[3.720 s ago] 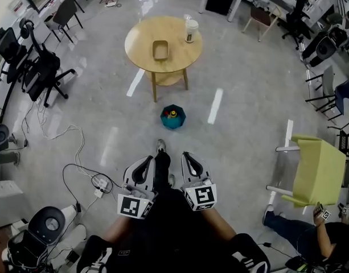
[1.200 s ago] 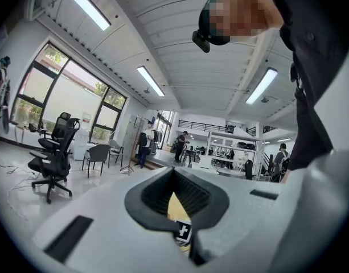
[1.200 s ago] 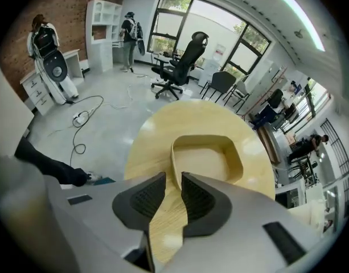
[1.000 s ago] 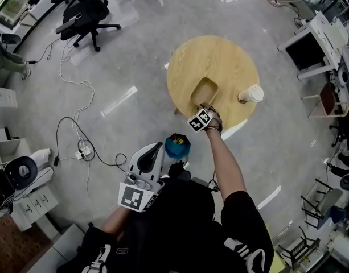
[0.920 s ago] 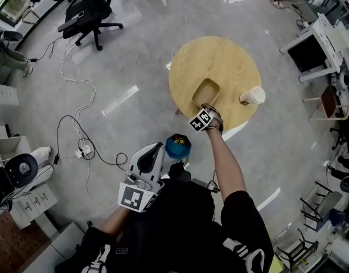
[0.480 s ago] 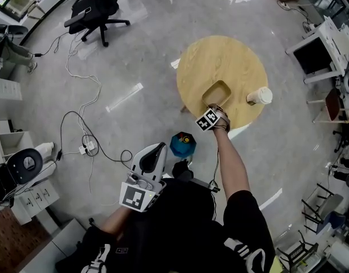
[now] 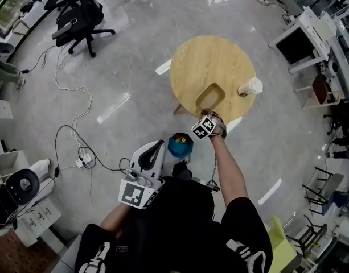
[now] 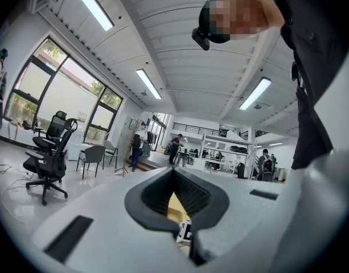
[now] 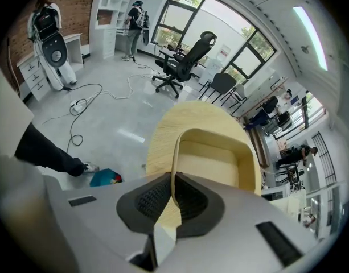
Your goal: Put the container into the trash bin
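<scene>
right gripper [image 9: 172,189] jaws, wider a second ago, closing on the container [image 9: 220,158] wall

The round worktop [image 7: 211,61] is mostly bare, with a paper cup [image 7: 250,87] set at its right edge, apart from the container [image 7: 209,95]. Open floor is left between the worktop's near edge and the open-topped trash bin [image 7: 179,145]. Cables [image 7: 82,152] are strewn well to the left.
</scene>
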`<state>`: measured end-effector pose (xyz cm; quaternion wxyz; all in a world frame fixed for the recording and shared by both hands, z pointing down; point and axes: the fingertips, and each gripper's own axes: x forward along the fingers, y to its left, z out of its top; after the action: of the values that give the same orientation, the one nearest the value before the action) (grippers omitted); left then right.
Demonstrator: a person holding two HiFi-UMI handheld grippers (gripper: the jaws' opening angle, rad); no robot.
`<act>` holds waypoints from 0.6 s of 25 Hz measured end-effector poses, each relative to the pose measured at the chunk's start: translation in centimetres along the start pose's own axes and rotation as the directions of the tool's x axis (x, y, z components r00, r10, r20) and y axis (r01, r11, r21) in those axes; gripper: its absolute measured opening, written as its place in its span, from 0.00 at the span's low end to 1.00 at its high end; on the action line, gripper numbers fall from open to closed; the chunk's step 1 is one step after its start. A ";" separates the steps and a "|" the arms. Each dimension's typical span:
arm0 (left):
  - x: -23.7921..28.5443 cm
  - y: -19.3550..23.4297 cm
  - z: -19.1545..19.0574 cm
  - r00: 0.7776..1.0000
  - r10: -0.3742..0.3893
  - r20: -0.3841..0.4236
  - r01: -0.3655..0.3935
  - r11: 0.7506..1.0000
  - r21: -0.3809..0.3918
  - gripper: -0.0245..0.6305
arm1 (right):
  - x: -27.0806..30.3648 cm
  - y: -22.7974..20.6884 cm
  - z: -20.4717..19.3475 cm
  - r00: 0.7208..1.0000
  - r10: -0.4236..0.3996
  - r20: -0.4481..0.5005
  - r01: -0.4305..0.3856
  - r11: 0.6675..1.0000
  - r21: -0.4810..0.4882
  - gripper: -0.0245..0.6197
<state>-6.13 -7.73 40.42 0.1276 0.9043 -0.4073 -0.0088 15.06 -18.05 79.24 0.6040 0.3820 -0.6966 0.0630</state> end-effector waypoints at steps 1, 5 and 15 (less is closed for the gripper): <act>-0.3 0.1 0.4 1.000 -0.017 0.022 0.017 1.000 -0.011 0.04 | -1.0 0.6 0.2 1.000 -0.002 0.006 0.002 1.000 0.016 0.10; -1.2 1.2 0.9 0.995 -0.085 0.054 0.087 0.996 -0.030 0.04 | -4.5 2.9 0.0 0.999 -0.042 0.016 0.040 0.996 0.078 0.10; -0.5 2.2 -0.6 0.960 -0.280 -0.018 0.280 0.960 -0.006 0.04 | -11.0 13.4 -2.8 0.999 -0.013 -0.033 0.022 0.964 0.264 0.10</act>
<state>-8.02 -8.61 41.46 0.1304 0.9527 -0.2740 -0.0192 8.86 -2.12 75.17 0.5591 0.4641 -0.6691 0.1559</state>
